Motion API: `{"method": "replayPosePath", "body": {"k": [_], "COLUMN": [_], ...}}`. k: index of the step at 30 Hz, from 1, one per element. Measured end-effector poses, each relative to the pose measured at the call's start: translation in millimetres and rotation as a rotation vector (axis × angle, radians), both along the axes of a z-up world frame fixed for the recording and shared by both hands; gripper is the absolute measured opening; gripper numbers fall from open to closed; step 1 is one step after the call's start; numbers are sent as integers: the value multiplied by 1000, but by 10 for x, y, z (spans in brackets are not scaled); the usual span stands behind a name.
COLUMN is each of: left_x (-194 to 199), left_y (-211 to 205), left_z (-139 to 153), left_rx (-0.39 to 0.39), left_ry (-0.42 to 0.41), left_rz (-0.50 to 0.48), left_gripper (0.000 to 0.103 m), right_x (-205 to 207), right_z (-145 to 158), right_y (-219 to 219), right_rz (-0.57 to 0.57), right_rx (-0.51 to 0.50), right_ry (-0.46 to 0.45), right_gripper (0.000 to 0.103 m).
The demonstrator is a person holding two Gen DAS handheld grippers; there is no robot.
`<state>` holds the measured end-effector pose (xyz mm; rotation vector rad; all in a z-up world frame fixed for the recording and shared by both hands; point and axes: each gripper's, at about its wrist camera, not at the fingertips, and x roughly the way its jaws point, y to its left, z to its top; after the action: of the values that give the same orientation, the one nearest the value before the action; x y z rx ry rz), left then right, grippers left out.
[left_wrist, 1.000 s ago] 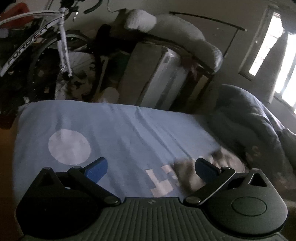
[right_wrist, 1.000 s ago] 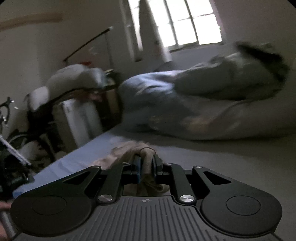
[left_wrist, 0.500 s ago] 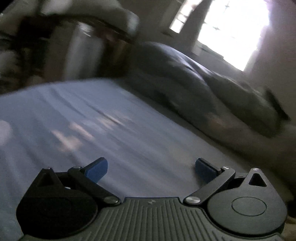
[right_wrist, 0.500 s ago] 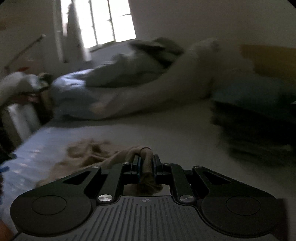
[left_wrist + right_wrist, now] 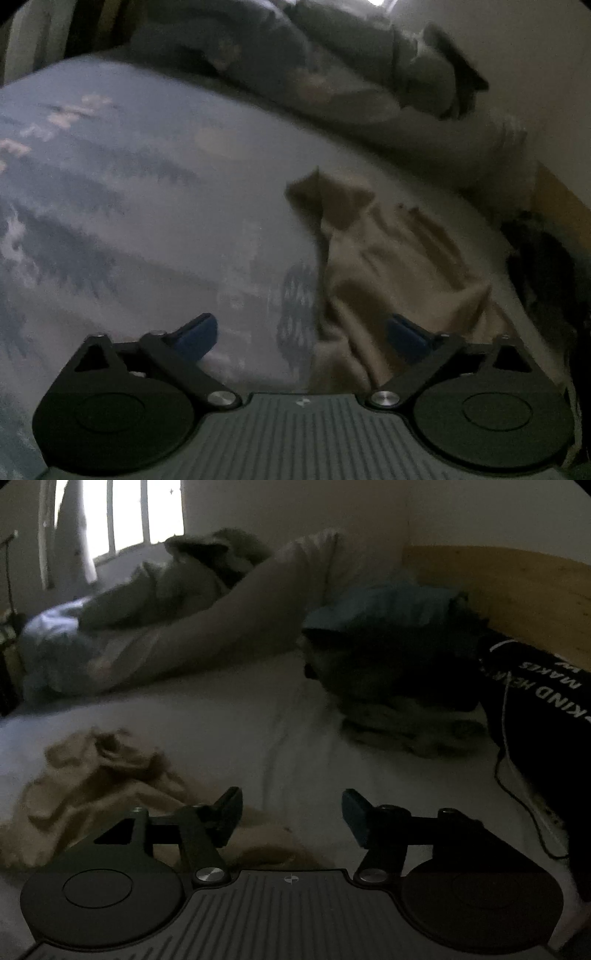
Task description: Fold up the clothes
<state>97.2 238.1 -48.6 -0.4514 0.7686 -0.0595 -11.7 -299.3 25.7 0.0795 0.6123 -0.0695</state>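
A crumpled tan garment [image 5: 388, 258] lies on the bed sheet [image 5: 147, 221]. My left gripper [image 5: 301, 332] is open just above the garment's near left edge, its right finger over the cloth. In the right wrist view the same tan garment [image 5: 99, 779] lies to the left. My right gripper [image 5: 291, 816] is open and empty above the white sheet [image 5: 258, 720], its left finger beside the cloth's edge.
A heaped duvet and pillows [image 5: 166, 609] lie along the far side of the bed. A stack of dark and teal clothes [image 5: 388, 646] sits at the right by a wooden headboard [image 5: 517, 587]. A black printed garment [image 5: 546, 709] with a cord lies at the far right.
My right gripper has opened and let go of the tan garment, which now lies on the bed. My left gripper has swung right, toward the garment.
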Motion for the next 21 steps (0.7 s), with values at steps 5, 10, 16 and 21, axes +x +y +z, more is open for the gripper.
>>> {"method": "replayPosePath", "body": {"k": [5, 10, 16, 21], "left_x": [-45, -113, -391, -746], "left_y": [-116, -395, -1043, -1603], "left_z": [-77, 70, 286, 98], "left_rx": [-22, -43, -54, 42], "left_ry": [24, -73, -137, -56], "left_rz": [-126, -261, -528, -635], "left_gripper": [59, 19, 11, 11], "right_x": [-24, 47, 107, 333], "right_z": [82, 273, 499, 513], "right_y": [143, 310, 473, 838], "right_rz": [45, 90, 191, 295], "right_rx": [40, 63, 68, 109], "right_ry": [-13, -28, -45, -28], "right_gripper": [67, 67, 70, 76]}}
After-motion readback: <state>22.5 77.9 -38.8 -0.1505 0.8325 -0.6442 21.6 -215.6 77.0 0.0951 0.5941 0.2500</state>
